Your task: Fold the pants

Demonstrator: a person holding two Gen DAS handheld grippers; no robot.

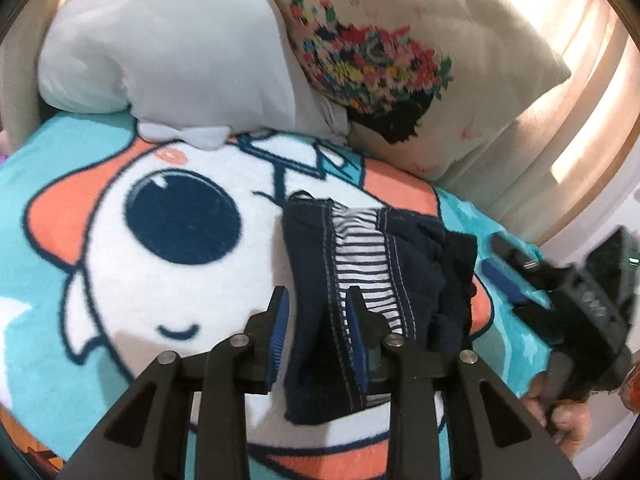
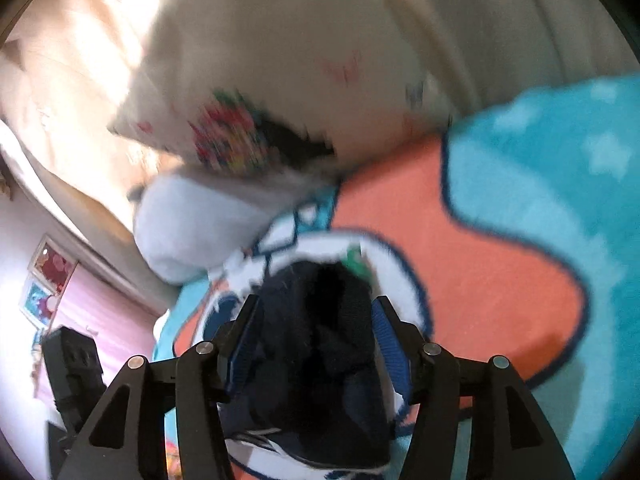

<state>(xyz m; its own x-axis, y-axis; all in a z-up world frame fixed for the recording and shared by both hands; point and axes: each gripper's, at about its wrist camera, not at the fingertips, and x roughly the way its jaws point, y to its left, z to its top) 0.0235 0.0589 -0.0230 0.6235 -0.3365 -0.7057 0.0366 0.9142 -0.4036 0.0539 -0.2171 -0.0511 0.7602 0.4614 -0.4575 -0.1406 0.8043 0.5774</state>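
In the left wrist view, a pale grey plush pillow (image 1: 160, 52) is resting at the upper left against a cream cushion (image 1: 400, 60) with a bright floral print, upper right. Both are sitting on a cartoon blanket (image 1: 100, 208) in teal, white and orange that is covering the bed. The navy pants (image 1: 360, 264), with a striped lining showing, are lying bunched at the lower centre of the frame. The left gripper (image 1: 318, 338) is reaching over their near edge; its jaws are standing slightly apart with a fold of dark cloth running between them, the blue pads (image 1: 280, 332) not visibly squeezing it. At the right edge, the right gripper (image 1: 506, 268) is showing beside the pants, with a hand (image 1: 568, 420) below it.

In the right wrist view, blurred, the right gripper (image 2: 316, 320) is spreading its jaws wide around the dark bundle of pants (image 2: 320, 340), lower centre, pads clear of the cloth.
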